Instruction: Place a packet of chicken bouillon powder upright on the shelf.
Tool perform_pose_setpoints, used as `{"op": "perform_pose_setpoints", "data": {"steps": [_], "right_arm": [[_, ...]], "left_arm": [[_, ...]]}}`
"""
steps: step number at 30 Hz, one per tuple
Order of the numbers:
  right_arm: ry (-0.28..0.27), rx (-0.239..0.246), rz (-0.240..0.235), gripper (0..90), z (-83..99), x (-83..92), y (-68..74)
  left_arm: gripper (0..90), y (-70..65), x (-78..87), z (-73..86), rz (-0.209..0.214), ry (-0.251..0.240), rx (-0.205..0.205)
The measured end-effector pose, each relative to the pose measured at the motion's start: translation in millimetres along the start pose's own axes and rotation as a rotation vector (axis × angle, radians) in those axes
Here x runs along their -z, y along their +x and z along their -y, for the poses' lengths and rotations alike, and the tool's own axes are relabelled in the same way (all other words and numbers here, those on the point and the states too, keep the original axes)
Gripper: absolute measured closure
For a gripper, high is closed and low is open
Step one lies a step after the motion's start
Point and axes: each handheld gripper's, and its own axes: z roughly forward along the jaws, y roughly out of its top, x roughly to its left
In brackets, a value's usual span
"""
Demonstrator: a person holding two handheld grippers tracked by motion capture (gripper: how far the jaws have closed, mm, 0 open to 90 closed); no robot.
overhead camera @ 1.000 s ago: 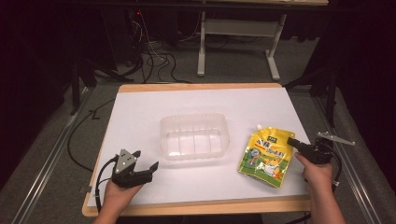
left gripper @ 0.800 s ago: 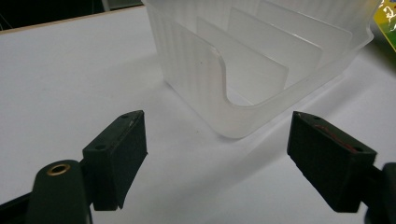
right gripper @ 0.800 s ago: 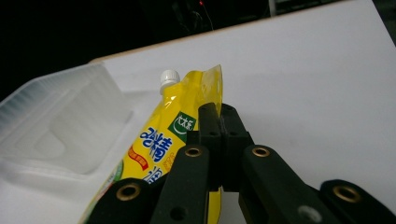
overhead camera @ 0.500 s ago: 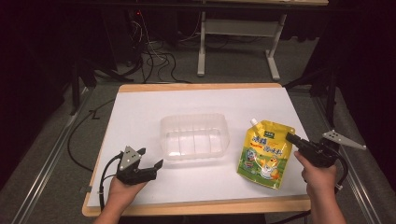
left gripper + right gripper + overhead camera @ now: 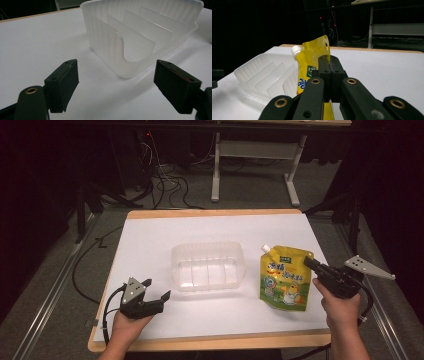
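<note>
A yellow spouted pouch (image 5: 284, 279) with a white cap is held up off the white table (image 5: 150, 240) at the right; in the right gripper view the yellow spouted pouch (image 5: 312, 57) stands upright. My right gripper (image 5: 309, 264) is shut on its right edge, and in its own view the right gripper (image 5: 329, 65) has its jaws pressed together on the foil. A clear plastic container (image 5: 208, 266) with ribbed dividers sits mid-table. My left gripper (image 5: 156, 291) rests at the front left, open and empty. In its own view the left gripper (image 5: 117, 75) faces the clear plastic container (image 5: 140, 32), a short way off.
The table's wooden edge (image 5: 210, 342) runs along the front. Cables (image 5: 165, 185) and a white desk frame (image 5: 250, 165) lie on the dark floor beyond the far edge. White table surface stretches between the container and the left gripper.
My right hand has risen with the pouch, lifting it off the table and tipping it more upright. The left gripper has stayed where it was.
</note>
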Motion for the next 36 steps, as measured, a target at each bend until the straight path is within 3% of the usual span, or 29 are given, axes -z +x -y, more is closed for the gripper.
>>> {"op": "perform_pose_setpoints", "data": {"steps": [8,15,18,24,30,36], "right_arm": [[-0.060,0.029,0.045,90.0,-16.9,-14.7,-6.1],[-0.094,0.045,0.107,90.0,-15.0,-23.4,-16.8],[-0.092,0.045,0.115,90.0,-10.5,-14.9,-17.7],[-0.084,0.047,0.128,90.0,2.5,3.5,-15.7],[-0.065,0.049,0.159,89.5,14.3,17.2,-9.6],[-0.042,0.044,0.185,88.9,25.2,28.1,-7.0]], "left_arm": [[20.5,3.7,19.1,8.7,-0.036,-0.007,0.011],[20.5,5.9,29.9,13.0,-0.054,-0.017,0.033],[20.5,5.0,26.2,11.0,-0.051,-0.017,0.028],[20.5,-2.9,11.8,3.0,-0.004,-0.014,0.000],[22.9,-7.6,-4.8,-4.5,0.039,-0.013,0.004],[26.1,-10.3,-16.2,-8.9,0.042,-0.015,0.016]]}}
